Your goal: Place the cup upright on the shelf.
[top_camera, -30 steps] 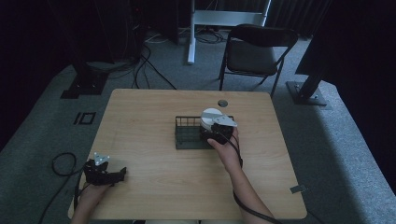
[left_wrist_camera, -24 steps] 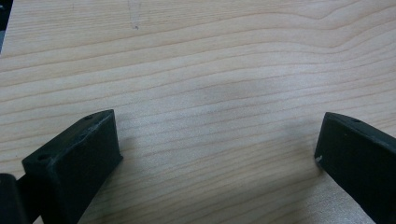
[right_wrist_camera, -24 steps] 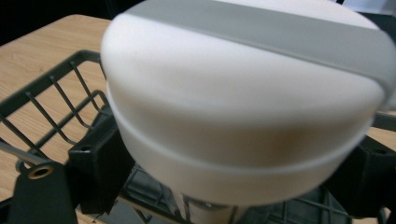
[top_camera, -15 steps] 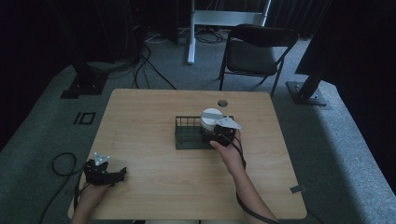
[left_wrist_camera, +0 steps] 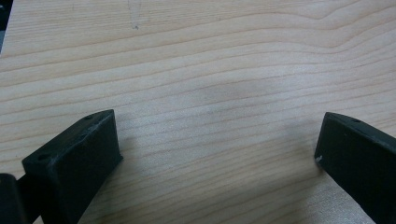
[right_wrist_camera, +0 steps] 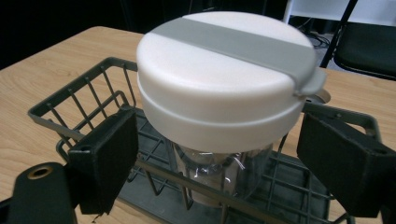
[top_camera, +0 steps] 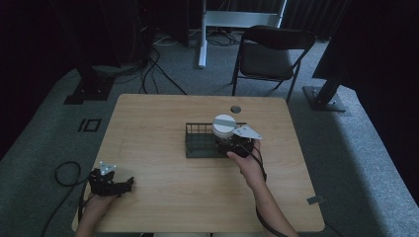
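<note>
A clear jar (right_wrist_camera: 219,175) with a white lid (right_wrist_camera: 224,70) crossed by a grey band stands in the right end of a dark wire basket (right_wrist_camera: 79,100). In the high view the jar (top_camera: 225,126) and basket (top_camera: 200,143) sit mid-table. My right gripper (right_wrist_camera: 224,163) is open, one jaw on each side of the jar's clear body below the lid, with gaps to the glass. The high view shows that right gripper (top_camera: 232,145) at the basket's near right corner. My left gripper (left_wrist_camera: 215,158) is open over bare wood, seen low left on the table (top_camera: 112,183).
The wooden table (top_camera: 163,197) has a round grommet (top_camera: 235,109) behind the basket. A folding chair (top_camera: 274,54) stands beyond the far edge. A cable loop (top_camera: 66,173) lies on the floor by the left gripper.
</note>
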